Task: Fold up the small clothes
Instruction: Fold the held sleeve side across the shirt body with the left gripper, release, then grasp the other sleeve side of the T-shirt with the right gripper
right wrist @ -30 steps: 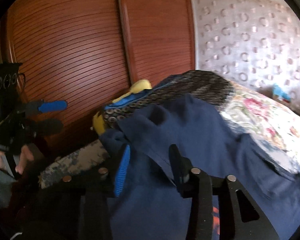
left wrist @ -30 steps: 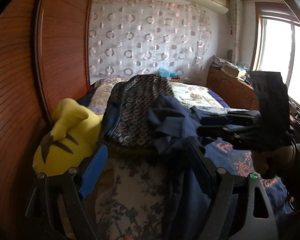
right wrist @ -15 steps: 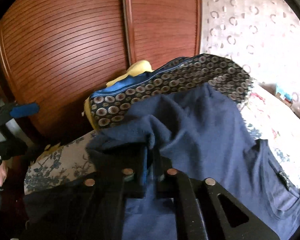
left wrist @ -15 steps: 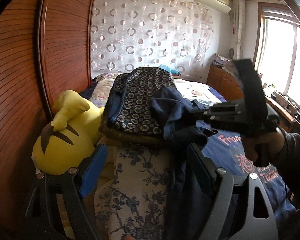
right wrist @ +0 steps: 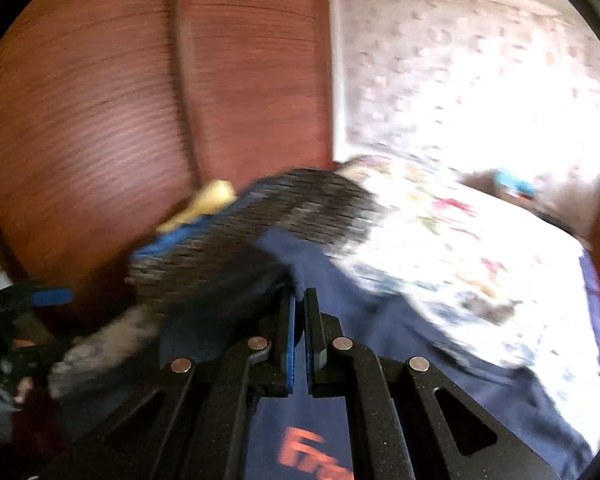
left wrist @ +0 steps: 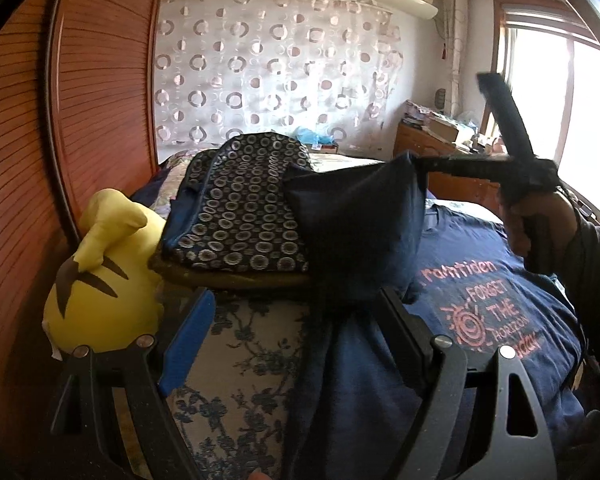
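Observation:
A navy T-shirt [left wrist: 480, 320] with orange print lies spread on the bed. My right gripper [right wrist: 299, 300] is shut on its sleeve [left wrist: 364, 224] and holds it lifted above the shirt; it also shows in the left wrist view [left wrist: 420, 164], held by a hand. The right wrist view is blurred. My left gripper [left wrist: 292, 312] is open, with a fold of the shirt lying between its blue-padded fingers [left wrist: 188, 336], which stay apart.
A yellow plush toy [left wrist: 100, 280] lies at the left against the wooden wardrobe [left wrist: 80, 100]. A circle-patterned folded quilt [left wrist: 240, 208] sits behind the shirt. A floral bed cover [left wrist: 236, 360] lies under it. A wooden desk [left wrist: 432, 144] stands by the window.
My right gripper closed on the shirt sleeve, then lifted it up and to the right. The left gripper stayed open in about the same place.

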Demonstrator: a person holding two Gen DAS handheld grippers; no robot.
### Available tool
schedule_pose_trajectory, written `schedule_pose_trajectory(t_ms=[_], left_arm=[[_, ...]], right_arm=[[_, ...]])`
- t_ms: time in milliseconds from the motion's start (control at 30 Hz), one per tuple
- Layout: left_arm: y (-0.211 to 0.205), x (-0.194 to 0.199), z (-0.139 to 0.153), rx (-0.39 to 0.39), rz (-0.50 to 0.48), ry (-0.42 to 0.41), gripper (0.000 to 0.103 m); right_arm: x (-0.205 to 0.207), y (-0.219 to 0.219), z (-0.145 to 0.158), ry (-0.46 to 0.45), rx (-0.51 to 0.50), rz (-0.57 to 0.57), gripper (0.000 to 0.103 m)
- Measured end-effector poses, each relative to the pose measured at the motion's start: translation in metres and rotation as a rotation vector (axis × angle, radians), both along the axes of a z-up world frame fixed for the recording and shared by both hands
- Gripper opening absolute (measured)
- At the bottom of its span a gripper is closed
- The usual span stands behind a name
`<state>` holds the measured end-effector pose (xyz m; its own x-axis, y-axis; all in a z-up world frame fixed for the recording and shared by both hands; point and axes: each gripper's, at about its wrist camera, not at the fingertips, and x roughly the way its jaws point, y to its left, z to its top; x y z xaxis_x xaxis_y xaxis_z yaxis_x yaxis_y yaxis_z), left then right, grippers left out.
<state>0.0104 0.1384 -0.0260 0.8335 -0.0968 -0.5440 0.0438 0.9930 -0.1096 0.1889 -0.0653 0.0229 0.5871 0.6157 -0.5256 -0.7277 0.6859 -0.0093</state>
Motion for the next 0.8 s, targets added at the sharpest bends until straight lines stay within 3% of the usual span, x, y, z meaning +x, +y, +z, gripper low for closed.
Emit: schedule_pose_trajectory(t_ms=[33,100,133,300,433,800], left_arm=[[-0.002,0.001,0.000,0.001,-0.003,0.001,0.082],[-0.004,0.001,-0.001,-0.002,-0.009,0.003,0.082],[-0.004,0.002,-0.001,-0.003,-0.012,0.003,0.082],[-0.012,0.005,-0.001,0.006,-0.027,0.011,0.082],[-0.022,0.008,0.000,0.004,-0.037,0.014,0.082],[-0.067,0.032,-0.006,0.022,-0.121,0.043,0.082]], right_arm=[[0.005,-0.004,-0.004,0.005,-0.022,-0.039,0.008],[0.020,-0.007,-0.018,0.043,-0.083,-0.099,0.041],[0.026,-0.009,-0.027,0.057,-0.113,-0.135,0.046],[0.036,-0.020,-0.058,0.069,-0.133,-0.188,0.047],[0.017,-0.041,-0.061,0.068,-0.071,-0.184,0.047],[-0.045,-0.134,-0.064,0.039,-0.020,-0.273,0.047]])
